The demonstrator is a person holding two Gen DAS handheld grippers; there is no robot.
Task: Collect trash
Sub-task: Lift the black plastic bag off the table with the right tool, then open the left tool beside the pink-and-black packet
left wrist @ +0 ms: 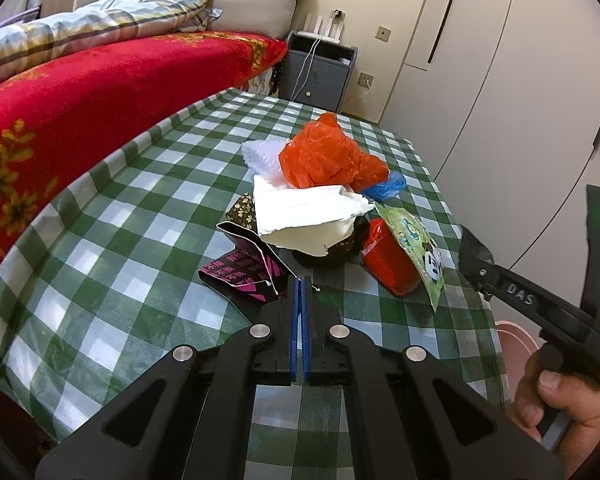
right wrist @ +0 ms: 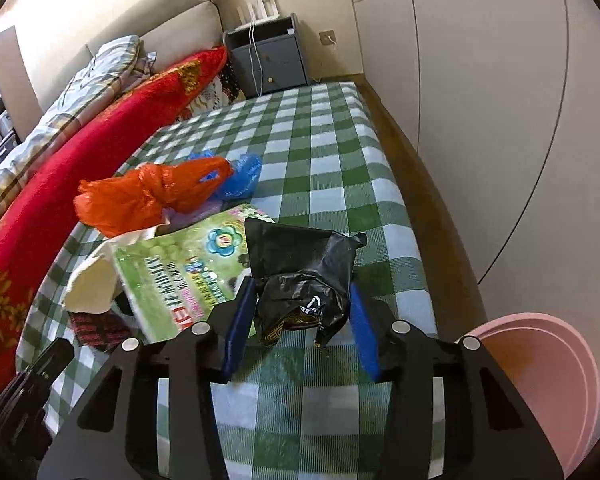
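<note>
1. Resting at 6 o'clock in the left wrist view, the left gripper point(left wrist: 300, 280) is sitting with its blue pads pressed together on nothing, its tip just beside a pink-and-black packet point(left wrist: 240, 276) on the green checked tablecloth point(left wrist: 100, 240).
2. Lying at 12 o'clock from it, the trash pile is waiting: white torn paper point(left wrist: 308, 216), an orange plastic bag point(left wrist: 324, 156), a red wrapper point(left wrist: 388, 260).
3. Leaning at the pile's 3 o'clock edge, a green printed pouch point(right wrist: 172, 272) is looking light and slippery.
4. Standing about half open, the right gripper point(right wrist: 300, 312) is bracketing a crumpled black wrapper point(right wrist: 304, 272); I cannot tell whether the pads are pinching it.
5. Looking thin, soft and crinkly, that wrapper is probably weighing almost nothing; gripping its bunched middle seems safest.
6. Waiting at 4 o'clock is a pink bin point(right wrist: 548, 380).
</note>
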